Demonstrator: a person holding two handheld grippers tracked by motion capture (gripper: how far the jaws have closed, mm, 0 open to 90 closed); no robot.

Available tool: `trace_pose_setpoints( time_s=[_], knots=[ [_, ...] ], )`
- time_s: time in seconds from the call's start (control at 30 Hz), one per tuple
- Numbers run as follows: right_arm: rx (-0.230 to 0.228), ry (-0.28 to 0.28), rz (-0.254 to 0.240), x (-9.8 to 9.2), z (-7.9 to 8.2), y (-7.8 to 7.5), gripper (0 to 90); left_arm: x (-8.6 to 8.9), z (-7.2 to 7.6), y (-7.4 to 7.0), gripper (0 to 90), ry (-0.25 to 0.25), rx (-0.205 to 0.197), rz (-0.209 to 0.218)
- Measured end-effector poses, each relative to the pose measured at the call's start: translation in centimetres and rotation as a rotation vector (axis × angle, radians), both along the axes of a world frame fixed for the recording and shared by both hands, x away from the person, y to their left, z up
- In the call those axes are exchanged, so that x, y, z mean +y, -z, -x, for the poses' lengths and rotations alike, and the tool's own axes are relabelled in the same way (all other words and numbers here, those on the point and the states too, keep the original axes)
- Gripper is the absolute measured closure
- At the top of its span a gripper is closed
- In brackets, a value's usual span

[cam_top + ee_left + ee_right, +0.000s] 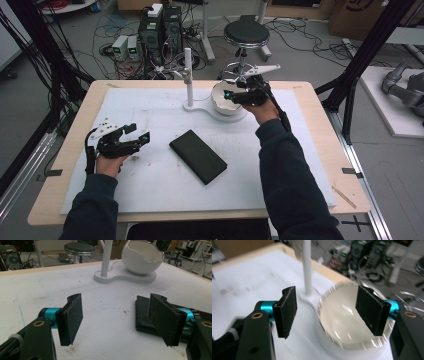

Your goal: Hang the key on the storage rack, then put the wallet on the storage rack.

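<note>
The white bowl (226, 102) is shaped like a cracked eggshell: a round, smooth, glossy body with a jagged, uneven rim, open at the top and pale inside. It sits in the round end of a flat white base (200, 106) at the far middle of the tabletop (75, 150), and a thin white post (188, 75) rises upright from the base's other end, just beside the bowl. In the left gripper view the bowl (142, 261) leans slightly, its broken edge catching a thin bright line.

The right hand-held gripper (235, 95) hangs over the bowl's rim on the bowl's right side. Its jaws are spread wide with nothing between them; in the right gripper view the bowl's hollow (342, 320) lies below the gap and looks empty, though the picture is blurred. The post (307, 267) stands beyond the jaw at the left of that view.

Nearer the person, a flat black rectangular slab (198, 156) lies at an angle on the white mat (150, 190), well apart from the bowl. The left hand-held gripper (140, 136) rests low at the mat's left, jaws spread and holding nothing, pointing toward the slab; in its own view the slab (142, 315) lies partly behind the jaw on the right.
</note>
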State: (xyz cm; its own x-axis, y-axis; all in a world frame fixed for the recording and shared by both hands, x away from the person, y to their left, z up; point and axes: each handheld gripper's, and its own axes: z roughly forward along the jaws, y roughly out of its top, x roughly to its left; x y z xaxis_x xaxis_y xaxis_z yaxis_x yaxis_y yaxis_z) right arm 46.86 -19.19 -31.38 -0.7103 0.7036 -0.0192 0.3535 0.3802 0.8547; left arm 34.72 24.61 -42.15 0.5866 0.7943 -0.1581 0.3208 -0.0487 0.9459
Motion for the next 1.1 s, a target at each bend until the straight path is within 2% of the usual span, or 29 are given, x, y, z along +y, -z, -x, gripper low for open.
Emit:
trace_pose_setpoints(
  time_s=[0.07,0.13,0.17,0.2,0.23,0.27,0.3,0.33,0.43,0.53,0.7,0.83,0.97,1.1],
  knots=[
    [0.013,0.015,0.019,-1.3,0.9,0.9,31.0,-0.2,0.0,0.0,27.6,0.006,0.003,0.001],
    [0.064,0.048,0.068,-2.5,1.6,1.9,26.2,-0.4,-0.1,0.0,27.2,0.015,0.004,-0.001],
    [0.065,0.052,0.065,-3.2,2.1,2.5,25.6,-0.4,-0.1,0.0,27.2,0.017,0.005,0.000],
    [0.093,0.063,0.078,-3.8,2.6,2.9,25.5,-0.5,-0.1,0.1,27.1,0.017,0.007,0.000],
    [0.077,0.074,0.069,-5.2,3.9,4.0,25.3,-0.6,-0.1,0.1,26.7,0.019,0.008,0.001],
    [0.077,0.074,0.069,-5.2,3.9,4.0,25.1,-0.6,-0.1,0.1,26.7,0.023,0.010,0.001],
    [0.074,0.091,0.055,-6.5,5.2,4.9,21.9,-0.6,-0.1,0.1,26.3,0.023,0.010,0.002],
    [0.074,0.091,0.055,-6.5,5.2,4.9,21.9,-0.7,-0.1,0.1,26.3,0.020,0.012,0.005],
    [0.060,0.096,0.039,-8.1,6.8,6.3,20.4,-0.7,-0.1,0.1,25.5,0.019,0.010,0.010],
    [0.040,0.112,0.053,-9.3,8.1,7.3,20.0,-0.9,-0.1,0.2,24.8,0.016,0.012,0.006],
    [0.019,0.144,0.037,-10.0,9.2,8.2,20.0,-1.2,-0.2,0.2,22.5,0.017,0.012,-0.010],
    [0.031,0.132,0.030,-10.1,9.4,8.5,20.0,-1.6,-0.2,0.1,18.7,0.010,-0.003,-0.013],
    [0.019,0.133,0.021,-9.9,9.6,8.4,20.0,-1.7,-0.2,0.2,18.7,0.019,0.004,-0.020],
    [0.032,0.122,0.015,-9.5,9.8,8.5,20.0,-1.7,-0.3,0.2,18.7,0.026,0.010,-0.012]
  ],
)
